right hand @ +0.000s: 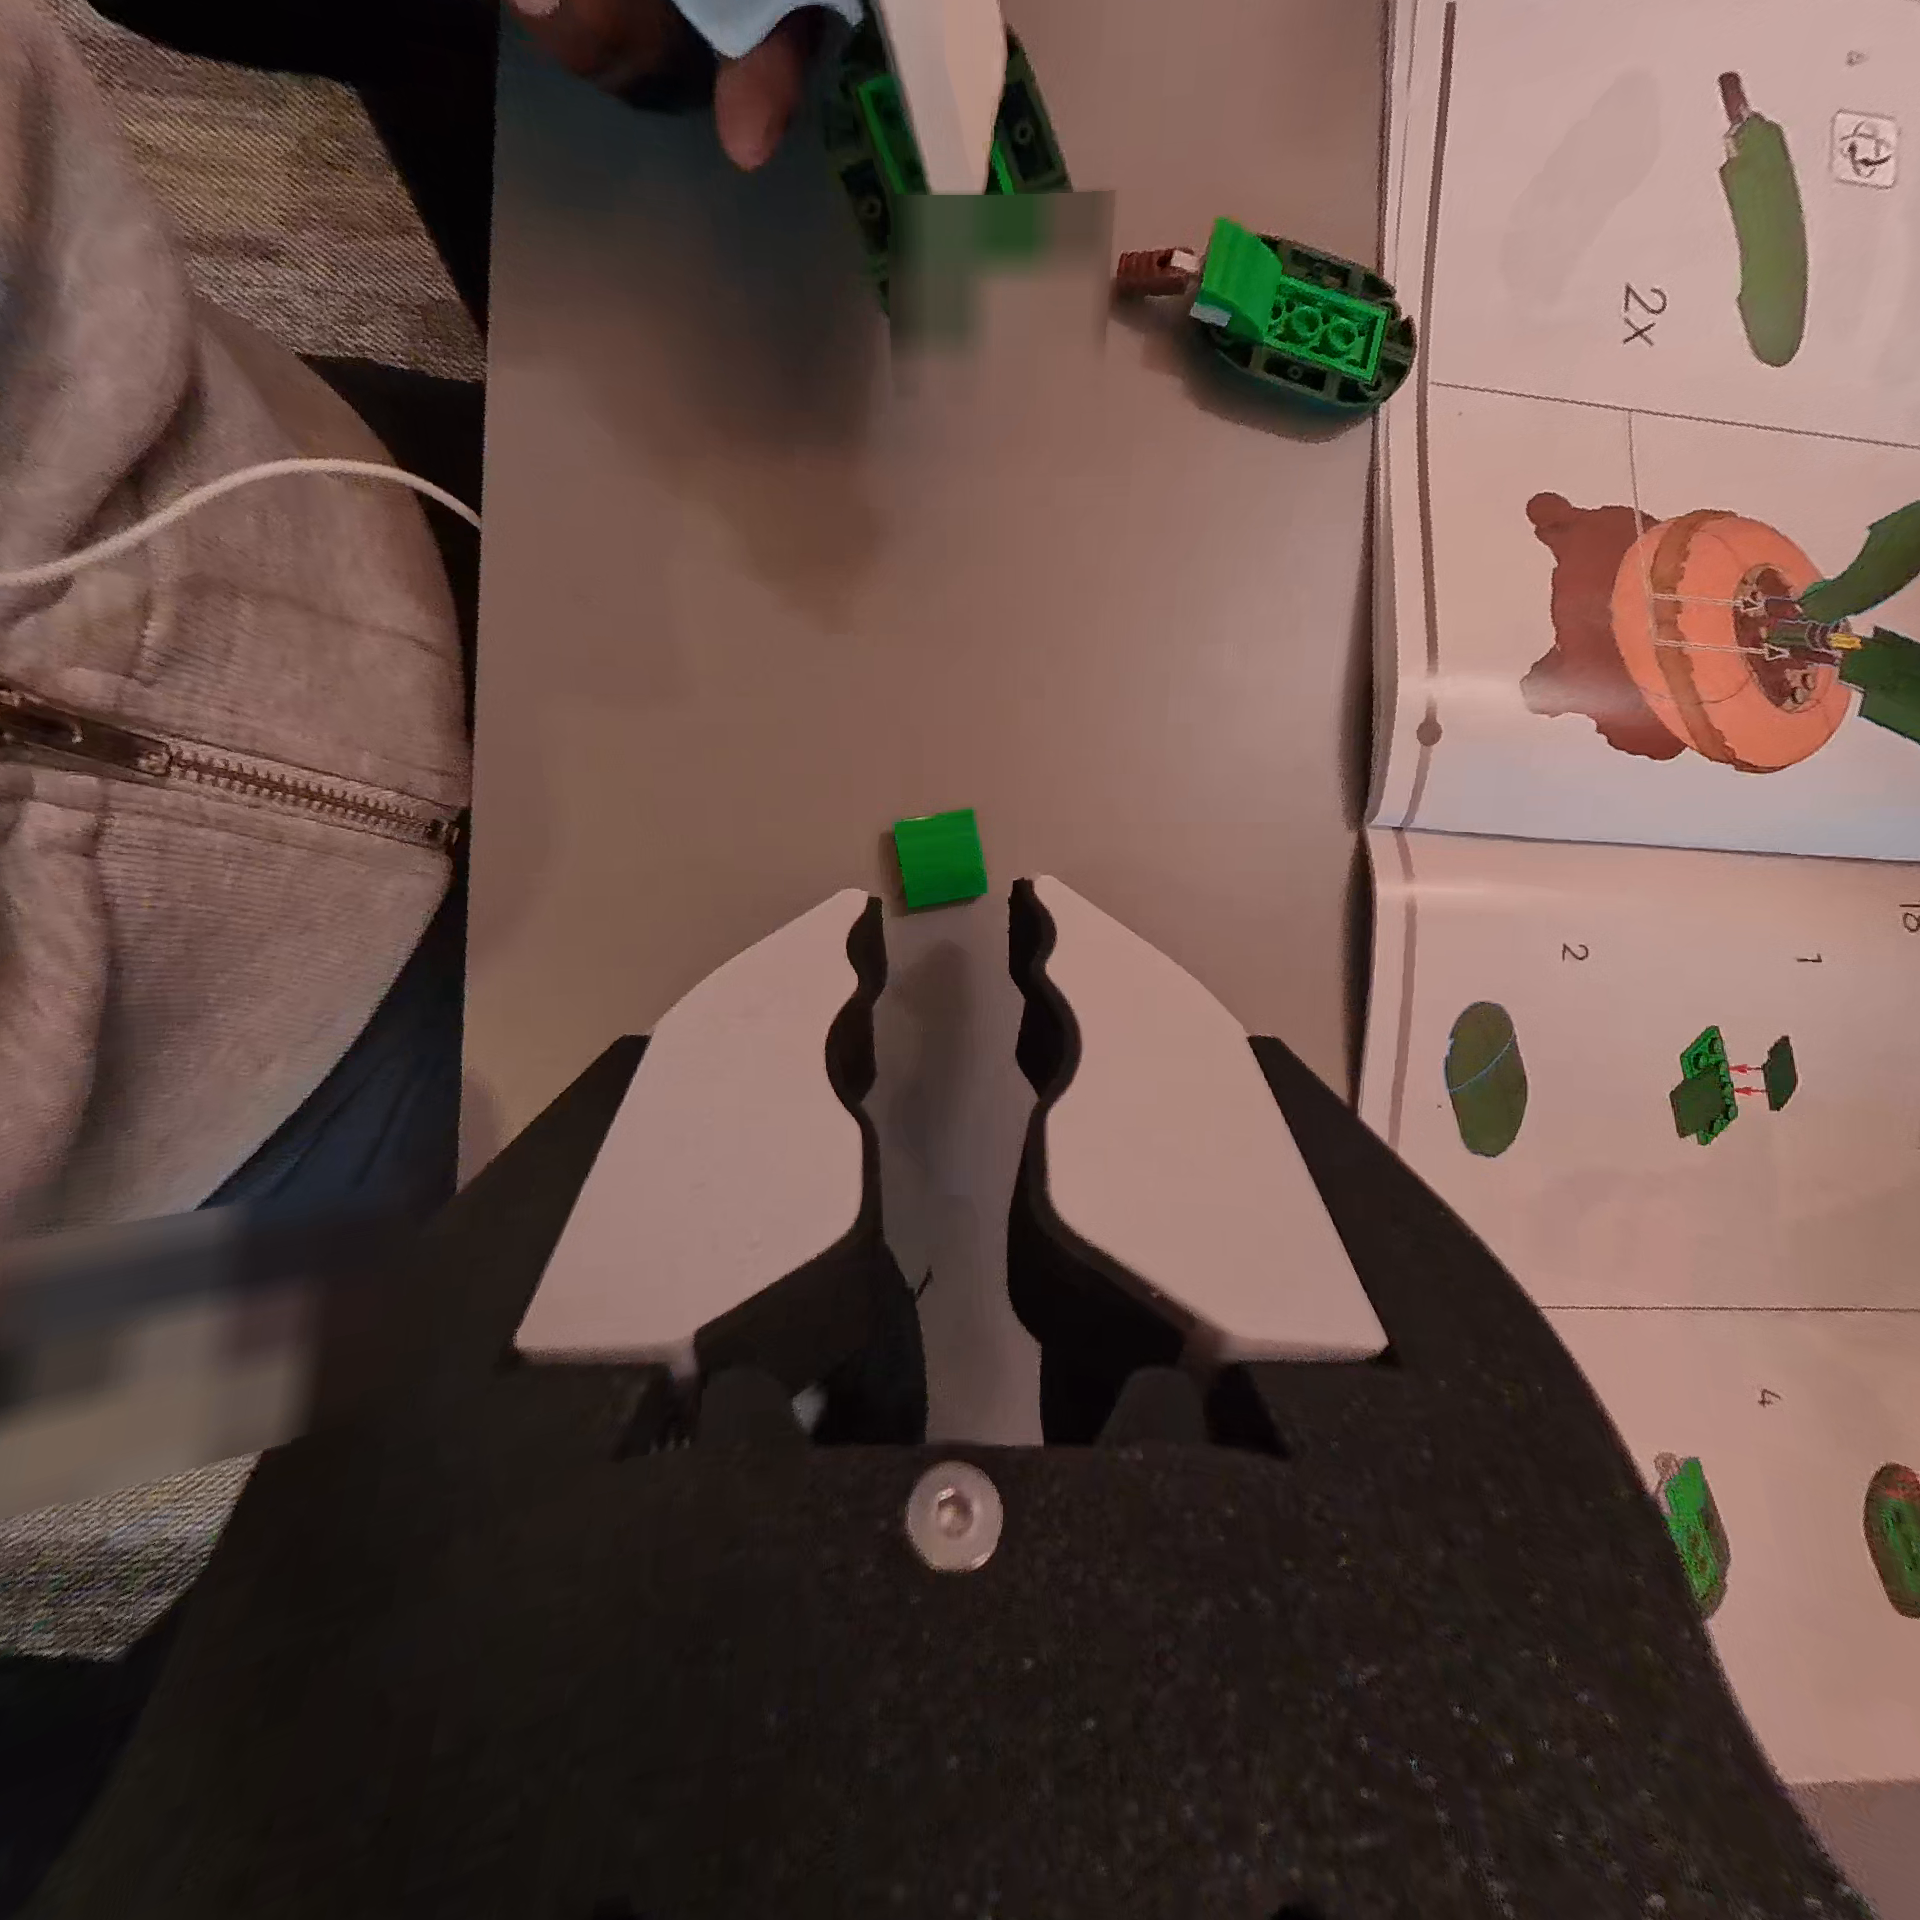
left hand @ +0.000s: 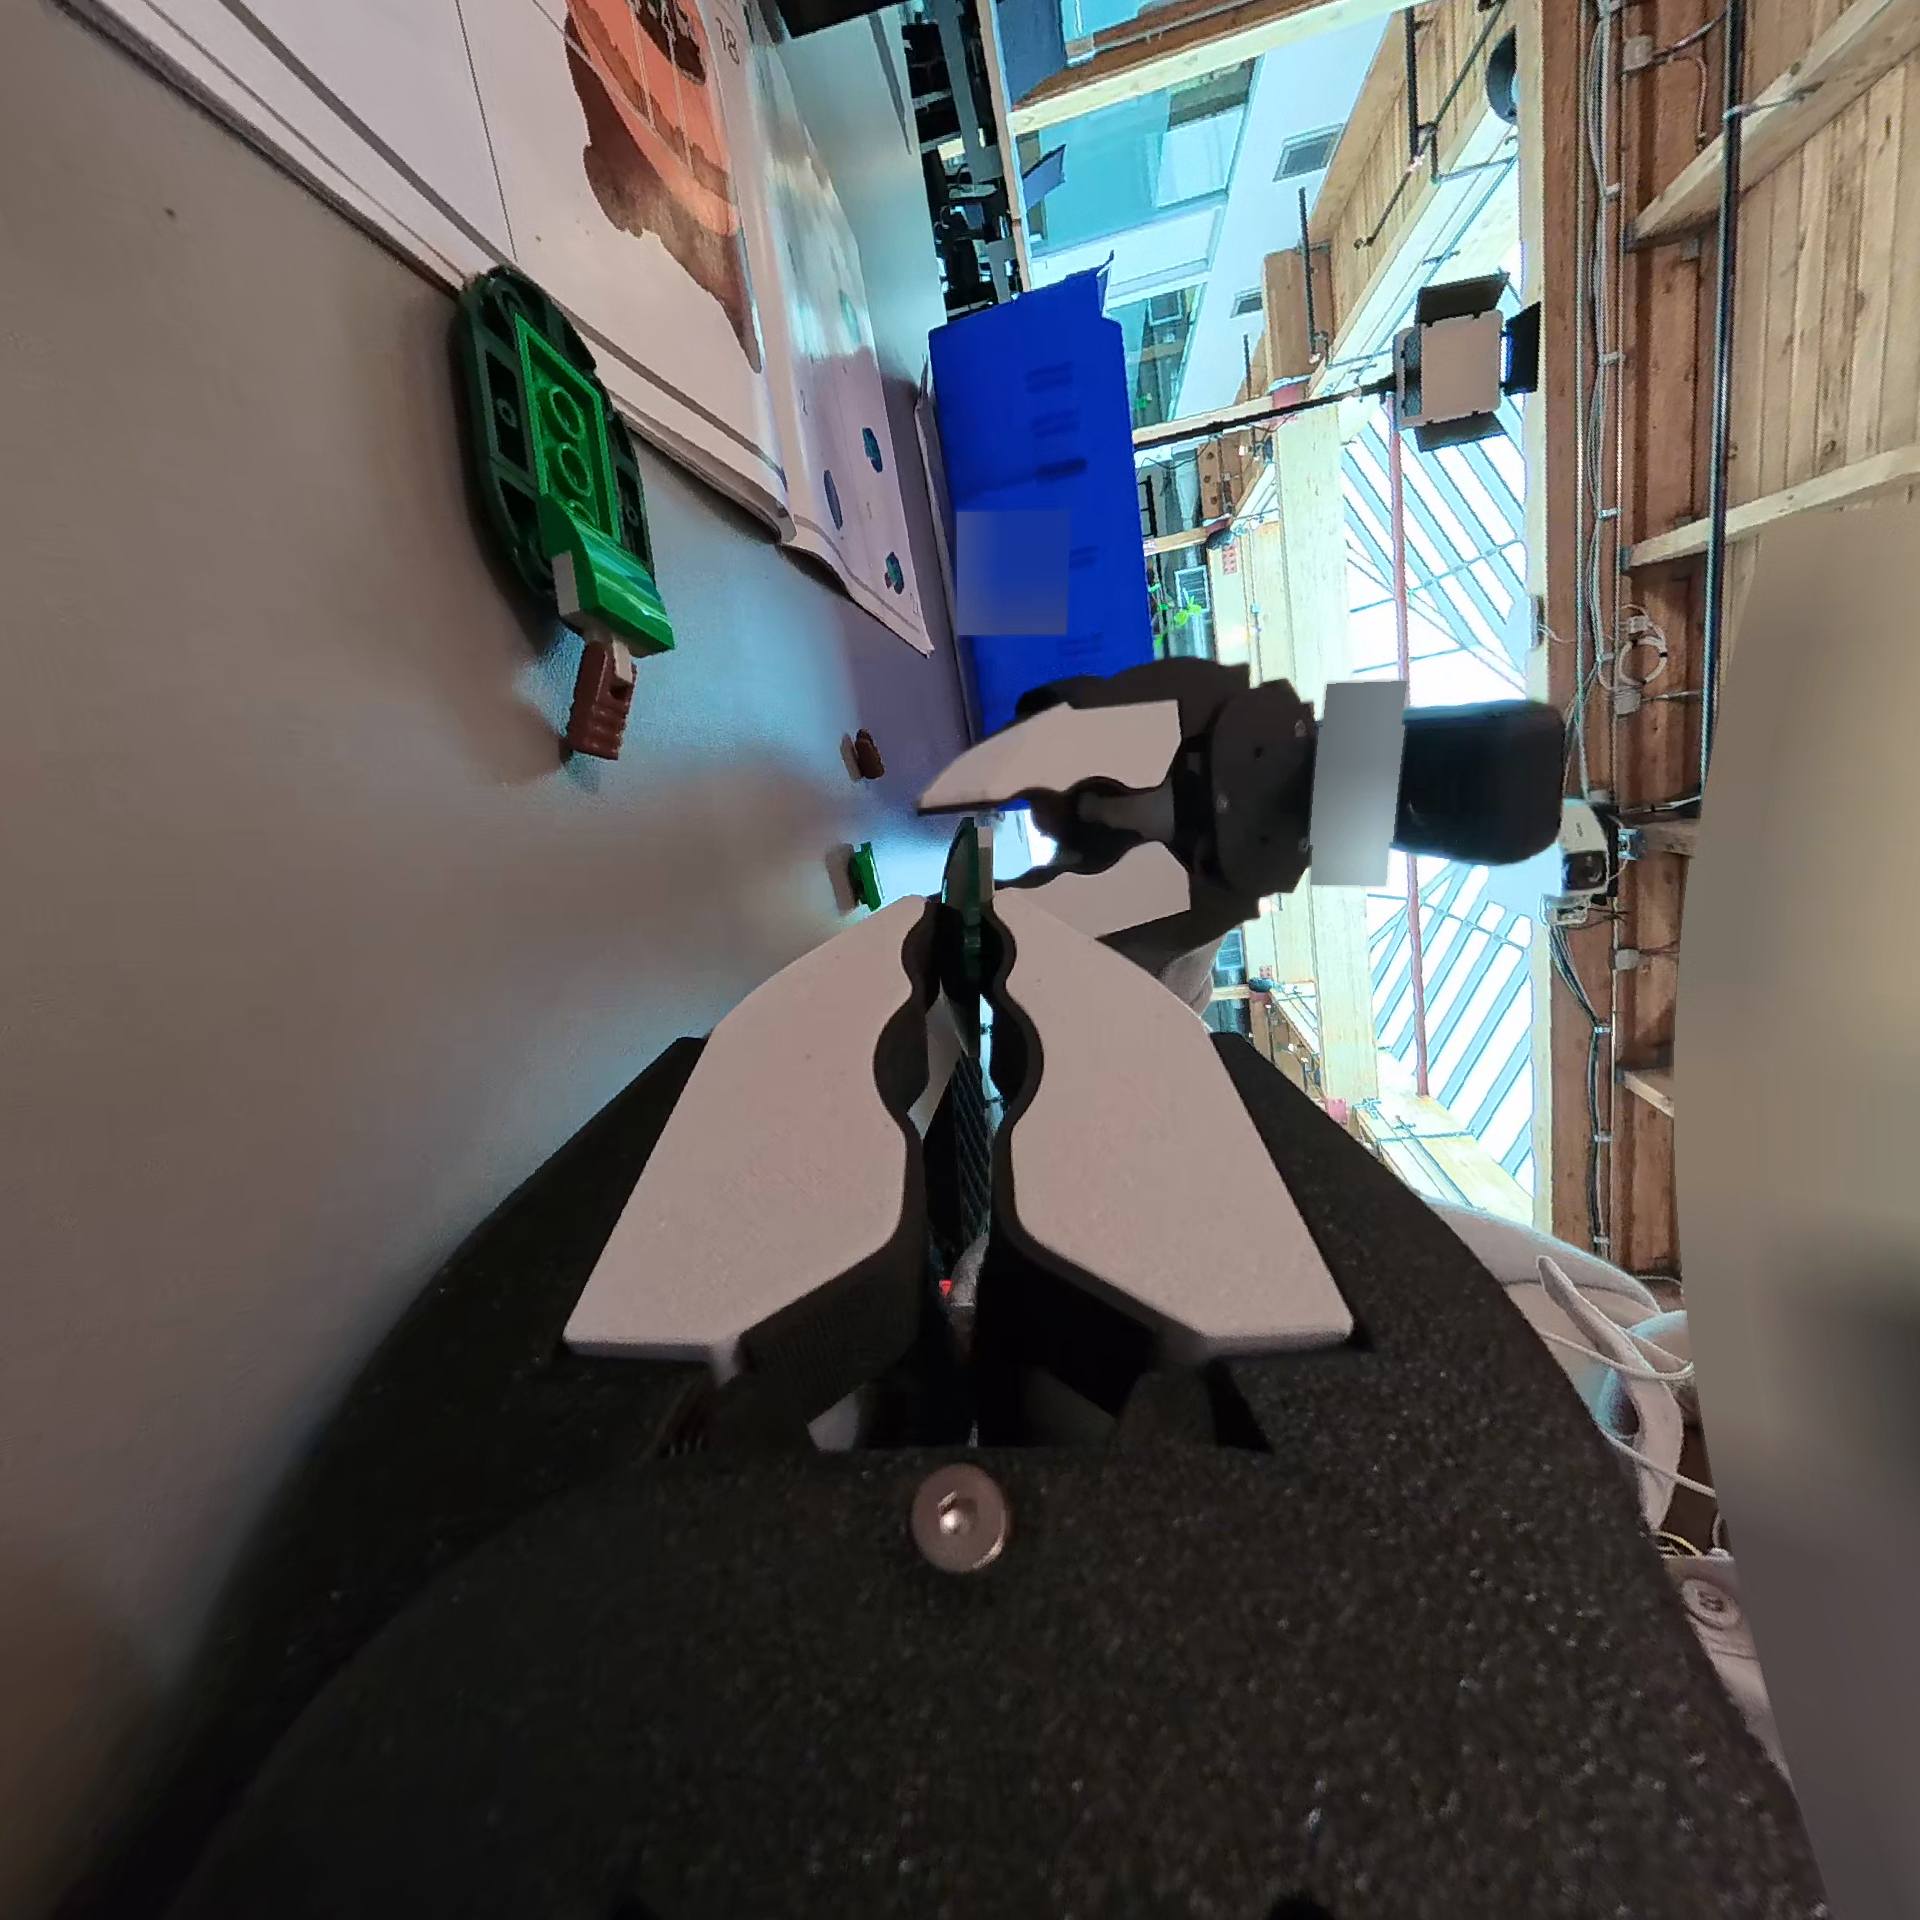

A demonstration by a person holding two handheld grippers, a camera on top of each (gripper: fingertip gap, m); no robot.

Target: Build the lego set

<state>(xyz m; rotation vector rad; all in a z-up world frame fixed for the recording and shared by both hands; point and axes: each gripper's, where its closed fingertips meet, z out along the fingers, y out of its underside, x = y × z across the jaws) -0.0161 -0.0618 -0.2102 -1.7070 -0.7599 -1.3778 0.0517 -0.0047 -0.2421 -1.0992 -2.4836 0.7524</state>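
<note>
My left gripper is shut on a dark green leaf plate held edge-on above the grey table. In the right wrist view that gripper shows at the top with the green plate in it. My right gripper is open and empty, pointing down at the table. A small bright green brick lies just ahead of its fingertips; it also shows in the left wrist view. A built leaf assembly with a brown stem lies by the booklet, also seen in the left wrist view.
An open instruction booklet lies along the table's right side. A blue bin stands beyond it. A small brown piece lies on the table. A person's grey zipped hoodie is at the table's left edge.
</note>
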